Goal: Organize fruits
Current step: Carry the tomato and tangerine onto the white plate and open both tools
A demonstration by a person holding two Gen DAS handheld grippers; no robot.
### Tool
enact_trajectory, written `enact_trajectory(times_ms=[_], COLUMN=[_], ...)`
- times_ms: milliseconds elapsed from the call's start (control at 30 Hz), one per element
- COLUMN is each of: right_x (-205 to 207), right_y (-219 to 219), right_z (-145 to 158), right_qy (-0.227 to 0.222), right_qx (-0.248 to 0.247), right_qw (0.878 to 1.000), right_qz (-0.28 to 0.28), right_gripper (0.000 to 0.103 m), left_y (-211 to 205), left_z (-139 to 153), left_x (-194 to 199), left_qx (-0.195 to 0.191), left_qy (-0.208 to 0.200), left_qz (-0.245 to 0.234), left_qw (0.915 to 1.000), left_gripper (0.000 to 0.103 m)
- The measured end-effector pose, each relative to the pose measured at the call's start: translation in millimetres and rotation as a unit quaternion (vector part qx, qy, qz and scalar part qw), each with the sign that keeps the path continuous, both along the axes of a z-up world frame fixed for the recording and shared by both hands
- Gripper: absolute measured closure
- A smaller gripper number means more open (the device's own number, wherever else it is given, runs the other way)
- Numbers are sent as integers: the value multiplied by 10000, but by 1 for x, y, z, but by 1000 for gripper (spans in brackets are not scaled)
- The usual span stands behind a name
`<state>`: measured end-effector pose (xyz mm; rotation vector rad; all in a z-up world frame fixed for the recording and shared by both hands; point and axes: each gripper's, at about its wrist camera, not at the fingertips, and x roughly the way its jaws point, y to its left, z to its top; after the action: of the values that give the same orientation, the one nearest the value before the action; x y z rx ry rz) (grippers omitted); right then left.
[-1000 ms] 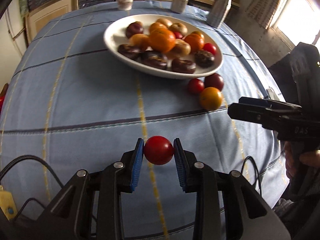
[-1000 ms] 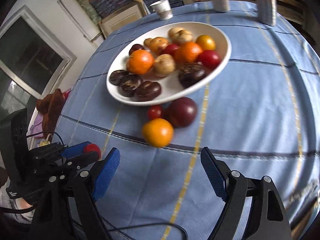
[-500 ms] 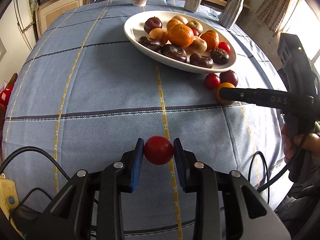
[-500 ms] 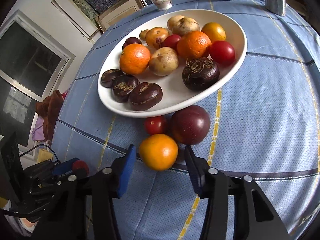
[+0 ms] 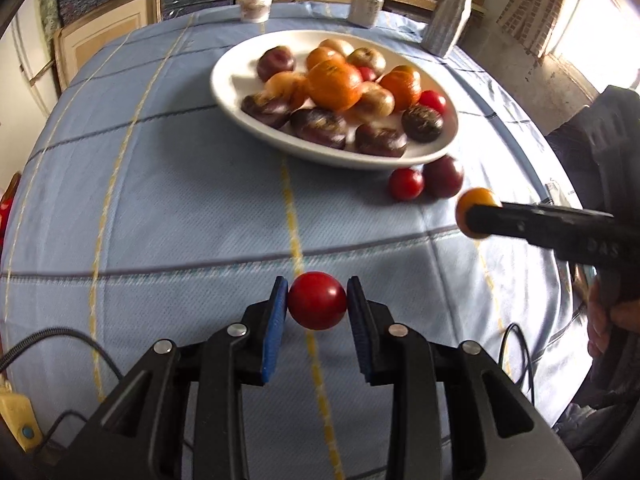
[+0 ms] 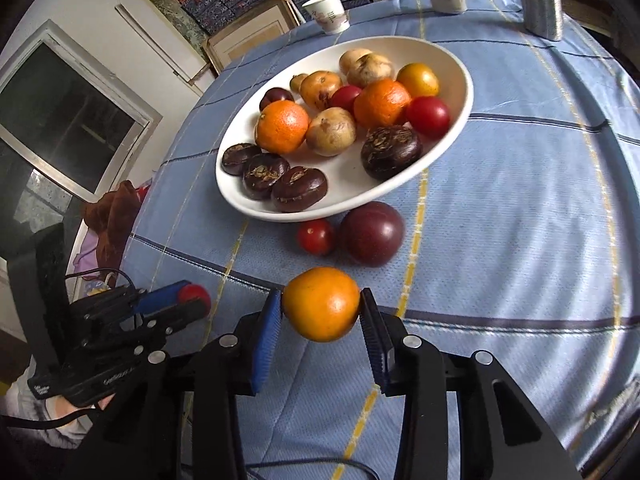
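Observation:
My left gripper (image 5: 317, 292) is shut on a small red tomato (image 5: 317, 301) and holds it above the blue checked tablecloth. My right gripper (image 6: 321, 300) is shut on a round orange fruit (image 6: 320, 312), its blue pads pressing both sides. In the left wrist view that fruit (image 5: 474, 200) shows at the tip of the right gripper (image 5: 480, 220). A white oval plate (image 6: 464, 80) beyond holds oranges, red tomatoes, brown-yellow fruits and dark wrinkled fruits. A loose red tomato (image 6: 316, 237) and a dark plum (image 6: 372, 234) lie on the cloth against the plate's near rim.
At the table's far edge stand a paper cup (image 5: 255, 1), a can (image 5: 366, 8) and a silver bottle (image 5: 448, 20). Cables trail over the near edge, beside a yellow power strip (image 5: 16, 416). A person's hand (image 5: 604, 320) grips the right tool.
The right gripper's jaws came from wide open to closed around the orange fruit, which now sits apart from the tomato and plum. The left gripper kept its tomato throughout.

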<state>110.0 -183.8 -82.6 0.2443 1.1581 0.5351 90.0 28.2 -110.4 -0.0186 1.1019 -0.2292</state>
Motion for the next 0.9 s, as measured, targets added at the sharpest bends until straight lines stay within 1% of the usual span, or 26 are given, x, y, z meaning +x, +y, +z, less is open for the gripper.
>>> enact_trajectory(times_ms=[167,333,533,733,833,900], right_x=[-5,5,40,73,91,106], right_y=[-30,-49,-56,-52,-53,-54], right_z=[11,34,80,126,141,146], right_qy=[-130,-427,-1027,-1614,-1809,-1901], right_qx=[-65,-39,120,239,195,171], right_qw=[9993,9973,9922,9844,9812,9793], right_qz=[-338,-600,-697,-650,-646,-667], right_gripper=[63,63,63,63,63,63], left_y=[-17,-24,-5,18,27,31], left_z=[8,37,81,118,128,130], left_x=[17,45,91,122,136,144], left_qx=[-69,-137,-187,-45,24,28], left_qy=[-158,-477,-906,-1282,-1394,-1415], left_qz=[-232,-385,-189,54,138,204], left_qw=[9996,9980,9955,9917,9901,9897], left_gripper=[73,73,73,73,73,73])
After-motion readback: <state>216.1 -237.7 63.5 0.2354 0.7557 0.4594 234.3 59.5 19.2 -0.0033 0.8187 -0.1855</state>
